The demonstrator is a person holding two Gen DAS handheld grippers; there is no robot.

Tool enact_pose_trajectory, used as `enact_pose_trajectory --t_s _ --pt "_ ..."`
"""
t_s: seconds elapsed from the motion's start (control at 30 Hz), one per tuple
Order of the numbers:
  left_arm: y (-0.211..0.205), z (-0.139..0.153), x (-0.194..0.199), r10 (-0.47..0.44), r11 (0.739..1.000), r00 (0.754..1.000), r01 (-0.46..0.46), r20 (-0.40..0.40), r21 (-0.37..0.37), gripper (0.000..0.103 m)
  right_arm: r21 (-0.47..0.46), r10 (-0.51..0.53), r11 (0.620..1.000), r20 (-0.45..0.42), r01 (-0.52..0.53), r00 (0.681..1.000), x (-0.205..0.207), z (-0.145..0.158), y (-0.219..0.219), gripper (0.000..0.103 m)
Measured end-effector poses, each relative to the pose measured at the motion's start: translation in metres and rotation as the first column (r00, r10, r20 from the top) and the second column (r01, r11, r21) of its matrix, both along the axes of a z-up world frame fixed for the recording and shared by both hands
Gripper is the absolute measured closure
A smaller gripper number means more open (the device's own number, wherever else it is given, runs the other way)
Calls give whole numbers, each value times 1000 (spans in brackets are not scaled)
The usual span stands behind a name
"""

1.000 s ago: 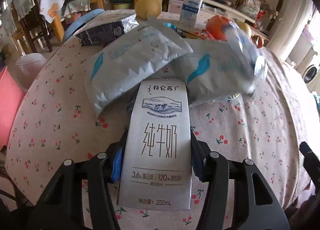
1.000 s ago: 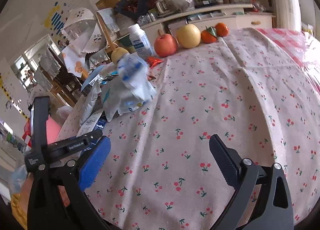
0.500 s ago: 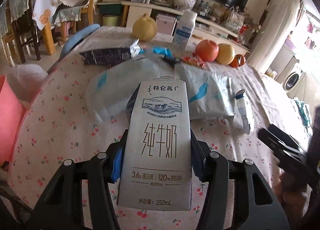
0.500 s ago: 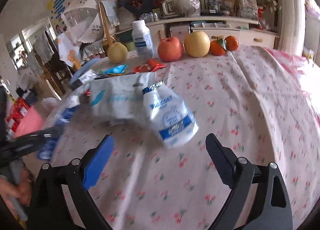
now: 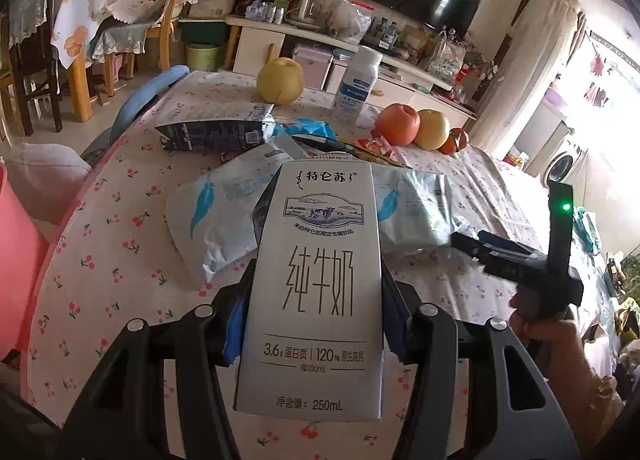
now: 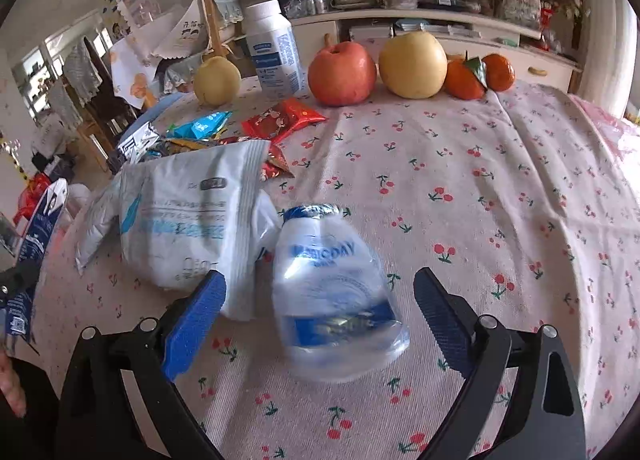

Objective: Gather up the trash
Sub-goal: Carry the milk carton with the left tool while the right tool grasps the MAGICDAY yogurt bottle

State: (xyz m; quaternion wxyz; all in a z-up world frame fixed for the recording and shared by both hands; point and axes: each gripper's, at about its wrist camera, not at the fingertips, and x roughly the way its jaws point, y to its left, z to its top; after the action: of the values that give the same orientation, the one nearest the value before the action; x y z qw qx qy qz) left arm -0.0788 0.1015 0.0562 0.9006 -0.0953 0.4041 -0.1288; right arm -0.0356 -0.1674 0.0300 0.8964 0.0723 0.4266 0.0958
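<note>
My left gripper (image 5: 312, 324) is shut on a white 250 mL milk carton (image 5: 316, 284) and holds it above the table's near edge. The carton also shows at the left of the right wrist view (image 6: 38, 227). My right gripper (image 6: 320, 300) is open over a crushed clear plastic bottle (image 6: 332, 292) that lies between its fingers, not touching either. White foil bags (image 6: 188, 215) lie just left of the bottle, also in the left wrist view (image 5: 224, 211). Snack wrappers (image 6: 280, 119) lie behind them. The right gripper shows at the right of the left wrist view (image 5: 516, 260).
A red apple (image 6: 342, 73), pears (image 6: 412, 59), oranges (image 6: 478, 73) and a white upright bottle (image 6: 272, 53) stand along the far edge of the cherry-print tablecloth (image 6: 500, 199). A black bag (image 5: 212, 133) lies far left. A pink bin (image 5: 16, 260) stands beside the table.
My right gripper has moved in over the crushed bottle, which now lies between its open fingers. My left gripper has lifted and drawn back with the milk carton in it.
</note>
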Motion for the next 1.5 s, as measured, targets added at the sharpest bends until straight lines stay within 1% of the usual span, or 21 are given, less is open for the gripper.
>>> enact_pose_trajectory --t_s 0.07,0.13,0.23,0.3,0.37,0.43,0.5,0.57,0.7,0.87,1.0,1.07,1.13,1.2,1.27,1.3,1.37,1.4,1.5 --pt "4 -2 1 4 1000 1000 -4 4 -1 47 -1 -7 1000 -12 7 1000 0 -2 -2 26" --pt "6 -3 2 3 1000 1000 -3 4 -5 47 -29 -13 1000 -29 12 999 1 -5 -1 26" --pt "6 -3 1 5 1000 1000 -5 9 -4 47 -78 -12 997 -20 10 1000 0 -6 4 26" --pt "8 -2 2 3 1000 1000 -3 14 -9 47 -105 -4 994 -18 2 1000 -1 -8 8 23" --pt "9 -2 2 4 1000 1000 -4 17 -10 47 -132 -1 991 -13 -1 1000 -1 -10 13 23" --pt "11 -2 3 8 1000 1000 -7 17 -11 47 -154 -5 988 -9 4 1000 -2 -10 15 27" --pt "14 -2 3 10 1000 1000 -10 20 -14 47 -152 -15 988 -1 15 1000 -3 -9 13 41" --pt "15 -2 1 15 1000 1000 -14 27 -15 47 -135 -29 991 -5 28 1000 -4 -9 10 41" --pt "17 4 -3 20 1000 999 -19 48 -10 47 -134 -52 990 4 52 999 -13 -5 10 41" --pt "22 15 -9 31 1000 996 -30 86 -4 47 -134 -112 984 68 121 991 -32 14 8 41" --pt "33 26 -15 56 998 991 -56 122 -6 47 -134 -138 978 167 161 976 -54 46 13 41" --pt "45 34 -19 83 997 986 -82 143 -14 47 -122 -133 980 202 160 970 -63 61 22 41" --pt "60 43 -24 116 993 979 -115 169 -16 47 -101 -109 985 237 136 965 -71 78 38 41" --pt "74 49 -28 156 987 968 -158 196 -10 47 -82 -63 993 252 86 966 -75 91 60 41" --pt "98 57 -33 222 974 949 -227 223 -2 47 -65 10 998 260 8 966 -77 103 91 41" --pt "105 58 -35 242 969 943 -248 227 -3 47 -56 58 997 266 -45 962 -77 109 113 41" --pt "132 60 -37 317 947 921 -322 229 -16 47 -41 131 991 269 -125 954 -77 118 147 41" --pt "149 60 -39 359 931 905 -363 227 -24 47 -33 172 985 269 -170 948 -76 121 167 41" --pt "184 60 -42 448 890 864 -455 230 -23 47 -3 329 940 263 -340 907 -70 132 242 41"
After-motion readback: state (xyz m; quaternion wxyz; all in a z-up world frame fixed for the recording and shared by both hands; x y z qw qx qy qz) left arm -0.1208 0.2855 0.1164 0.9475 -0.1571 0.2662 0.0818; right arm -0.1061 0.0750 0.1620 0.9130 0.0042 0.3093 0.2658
